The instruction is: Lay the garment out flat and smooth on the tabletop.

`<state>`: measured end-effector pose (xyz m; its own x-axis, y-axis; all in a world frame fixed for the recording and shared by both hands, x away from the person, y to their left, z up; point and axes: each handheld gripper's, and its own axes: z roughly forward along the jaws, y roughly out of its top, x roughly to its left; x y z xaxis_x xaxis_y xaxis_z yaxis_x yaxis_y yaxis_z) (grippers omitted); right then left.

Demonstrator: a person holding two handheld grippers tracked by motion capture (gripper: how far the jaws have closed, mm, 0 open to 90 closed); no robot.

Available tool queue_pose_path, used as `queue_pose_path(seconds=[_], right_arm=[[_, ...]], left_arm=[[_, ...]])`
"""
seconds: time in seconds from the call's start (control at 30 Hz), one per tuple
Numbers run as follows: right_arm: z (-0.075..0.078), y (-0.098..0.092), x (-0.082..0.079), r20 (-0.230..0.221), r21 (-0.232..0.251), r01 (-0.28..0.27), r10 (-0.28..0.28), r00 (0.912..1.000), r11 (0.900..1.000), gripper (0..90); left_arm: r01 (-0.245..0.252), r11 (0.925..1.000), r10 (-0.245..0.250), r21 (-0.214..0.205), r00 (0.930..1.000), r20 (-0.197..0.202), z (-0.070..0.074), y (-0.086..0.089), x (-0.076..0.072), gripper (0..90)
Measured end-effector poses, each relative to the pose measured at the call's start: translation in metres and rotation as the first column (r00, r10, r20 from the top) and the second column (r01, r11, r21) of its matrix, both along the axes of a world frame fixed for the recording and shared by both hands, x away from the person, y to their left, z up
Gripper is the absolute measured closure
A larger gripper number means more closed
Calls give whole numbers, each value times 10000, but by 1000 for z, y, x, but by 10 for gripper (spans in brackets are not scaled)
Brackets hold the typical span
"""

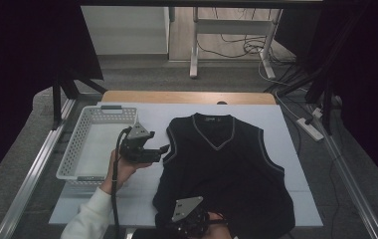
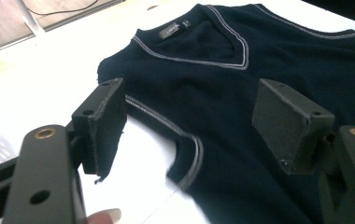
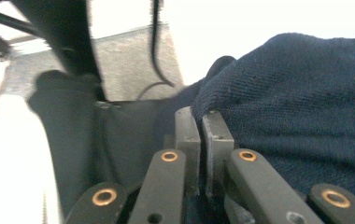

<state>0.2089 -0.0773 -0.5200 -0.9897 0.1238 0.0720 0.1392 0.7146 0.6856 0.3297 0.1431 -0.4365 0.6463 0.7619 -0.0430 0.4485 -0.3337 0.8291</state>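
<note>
A dark navy knit vest (image 1: 227,164) with grey trim at its V-neck and armholes lies flat, front up, on the white mat (image 1: 152,114). My left gripper (image 1: 159,142) hovers at the vest's left armhole, tilted toward it. In the left gripper view the left gripper (image 2: 189,121) is open and holds nothing, with the vest (image 2: 241,70) beneath and beyond its pads. My right gripper (image 1: 197,224) sits at the vest's bottom hem near the table's front edge. In the right gripper view the right gripper (image 3: 201,116) has its jaws pressed together on the hem, and the knit (image 3: 306,93) bunches up beside them.
A white perforated plastic basket (image 1: 72,154) stands at the left of the mat, close behind my left hand. The wooden table edge (image 1: 187,97) runs along the back. Metal rails flank the table, and cables lie on the floor beyond.
</note>
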Motion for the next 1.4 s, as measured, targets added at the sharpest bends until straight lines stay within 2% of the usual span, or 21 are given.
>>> queue_pose_path(seconds=[0.1,0.17,0.2,0.27,0.4,0.53,0.63,0.7,0.73,1.0,1.07,1.13,1.2,1.23,1.4], right_arm=[[1,1,-5,58,71,-148,147,9999,9999,867],[3,-1,-2,300,126,34,-38,9995,9999,855],[4,-3,-1,256,249,168,-174,9995,9995,821],[8,-6,4,293,481,590,-605,9977,9971,653],[13,-12,10,317,676,1145,-1169,9926,9911,494],[16,-21,21,690,496,1721,-1753,9821,9838,435],[13,-35,37,808,202,2385,-2394,9676,9709,430],[8,-45,44,243,-54,2619,-2617,9648,9651,426],[6,-49,46,14,-160,2651,-2651,9642,9641,427],[-1,-66,41,-352,-519,2629,-2648,9637,9634,453],[-3,-65,39,-236,-439,2510,-2522,9674,9670,530],[-3,-62,36,-139,-436,2148,-2155,9764,9757,661],[-3,-60,33,-82,-450,1983,-1988,9800,9791,801],[-3,-59,32,-139,-448,1895,-1903,9816,9809,840],[-4,-57,28,-4,-420,1622,-1624,9867,9859,870]], left_arm=[[-5,10000,5,29,10000,-20,0,1,0,270],[-8,10000,8,44,10000,-21,0,1,0,270],[11,10000,-11,54,10000,-11,0,0,0,270],[16,10000,-16,40,10000,7,0,0,0,270],[14,10000,-14,74,10000,-12,0,0,0,269],[20,10000,-20,48,10000,18,1,0,-1,269],[31,10000,-31,56,10000,24,1,-1,-1,268],[27,10000,-27,61,10000,11,0,-1,-1,268],[33,10000,-33,78,10000,1,0,-1,-1,268],[62,9999,-61,124,10000,-21,-2,-3,0,267],[62,9999,-62,132,10000,-28,-2,-4,-1,267],[82,9999,-82,146,10000,-25,-2,-4,-1,267],[104,9998,-104,143,9999,-8,-1,-5,-1,267],[107,9998,-107,144,9999,-7,-1,-5,-1,267],[119,9998,-118,166,9999,-38,-3,-5,-1,266]])
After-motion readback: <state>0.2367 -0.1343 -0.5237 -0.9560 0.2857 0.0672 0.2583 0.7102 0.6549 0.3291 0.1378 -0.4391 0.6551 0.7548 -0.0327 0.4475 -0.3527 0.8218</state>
